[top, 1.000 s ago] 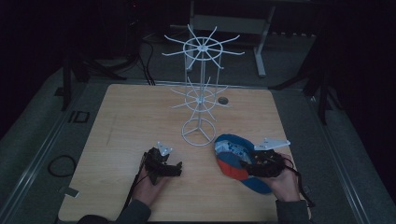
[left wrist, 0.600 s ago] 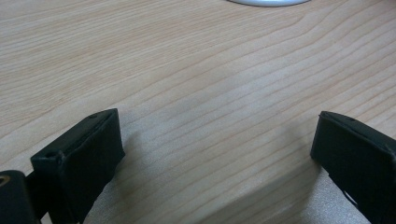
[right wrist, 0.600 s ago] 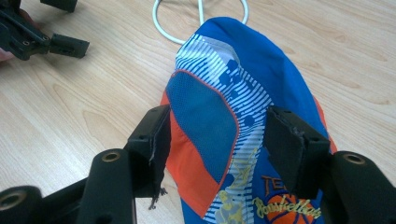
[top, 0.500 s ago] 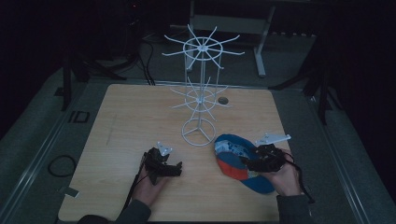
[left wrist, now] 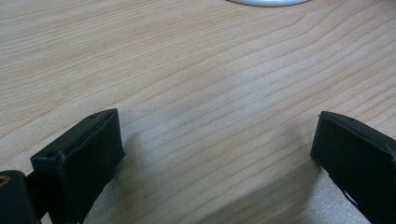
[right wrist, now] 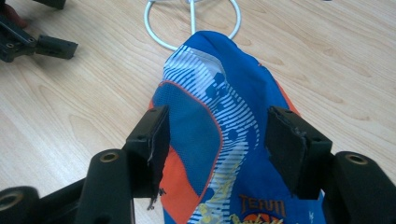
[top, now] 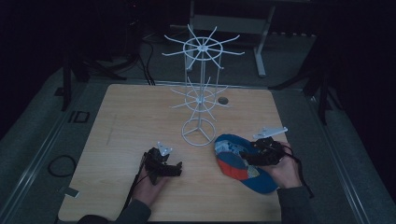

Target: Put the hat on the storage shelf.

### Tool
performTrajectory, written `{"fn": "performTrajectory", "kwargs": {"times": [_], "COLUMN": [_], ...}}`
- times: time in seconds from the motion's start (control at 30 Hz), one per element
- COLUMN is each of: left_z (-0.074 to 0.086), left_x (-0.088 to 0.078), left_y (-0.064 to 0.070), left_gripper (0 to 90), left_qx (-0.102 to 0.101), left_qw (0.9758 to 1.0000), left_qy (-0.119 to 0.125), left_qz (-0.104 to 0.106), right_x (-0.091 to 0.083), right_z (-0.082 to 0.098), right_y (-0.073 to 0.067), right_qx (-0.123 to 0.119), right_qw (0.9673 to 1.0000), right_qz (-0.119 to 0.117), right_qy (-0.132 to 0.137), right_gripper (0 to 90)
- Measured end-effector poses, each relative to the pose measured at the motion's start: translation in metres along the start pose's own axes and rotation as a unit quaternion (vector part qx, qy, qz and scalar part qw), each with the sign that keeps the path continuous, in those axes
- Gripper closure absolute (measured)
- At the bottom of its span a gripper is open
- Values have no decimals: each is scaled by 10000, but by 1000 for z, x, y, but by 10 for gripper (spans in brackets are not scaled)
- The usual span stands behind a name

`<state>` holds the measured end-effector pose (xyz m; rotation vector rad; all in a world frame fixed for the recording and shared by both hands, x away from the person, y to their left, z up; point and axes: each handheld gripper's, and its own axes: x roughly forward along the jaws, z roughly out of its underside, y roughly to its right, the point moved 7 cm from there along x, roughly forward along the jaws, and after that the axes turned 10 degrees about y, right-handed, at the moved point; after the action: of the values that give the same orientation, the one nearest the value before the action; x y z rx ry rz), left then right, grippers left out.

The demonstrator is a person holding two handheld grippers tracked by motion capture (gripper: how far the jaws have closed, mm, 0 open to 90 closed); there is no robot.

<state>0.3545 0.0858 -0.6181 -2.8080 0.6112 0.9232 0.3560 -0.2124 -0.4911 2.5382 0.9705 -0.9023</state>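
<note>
On the wooden table (top: 140, 116), the left gripper (top: 172, 169) rests with jaws spread wide, holding nothing. Right of it, past the white wire rack (top: 198, 100), the right gripper (right wrist: 217, 140) straddles the blue-orange cap (right wrist: 219, 121), its jaws parted and lately widening.

The high view looks down and forward on the table (top: 140, 121). Each gripper view sits close above the wood; all share the rack (top: 198, 133) base, top of frame.
</note>
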Motion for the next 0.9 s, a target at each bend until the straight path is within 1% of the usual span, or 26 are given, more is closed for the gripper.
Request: {"fn": "performTrajectory", "kwargs": {"times": [0.2,0.4,0.57,0.9], "left_z": [0,0,0,0], "left_x": [0,0,0,0], "left_y": [0,0,0,0], "left_gripper": [27,27,26,26], "left_qx": [-9,-6,-2,-11], "left_qw": [10000,10000,10000,10000], "left_qy": [22,24,20,22], "left_qz": [-10,-11,-10,-10], "right_x": [5,11,17,30], "right_z": [-5,-8,-10,-11], "right_y": [6,13,15,22], "right_qx": [-71,-55,-52,-187], "right_qw": [9999,9998,9995,9986], "right_qz": [-11,-109,-206,-194], "right_qy": [-98,-178,-249,-452], "right_gripper": [378,360,347,314]}}
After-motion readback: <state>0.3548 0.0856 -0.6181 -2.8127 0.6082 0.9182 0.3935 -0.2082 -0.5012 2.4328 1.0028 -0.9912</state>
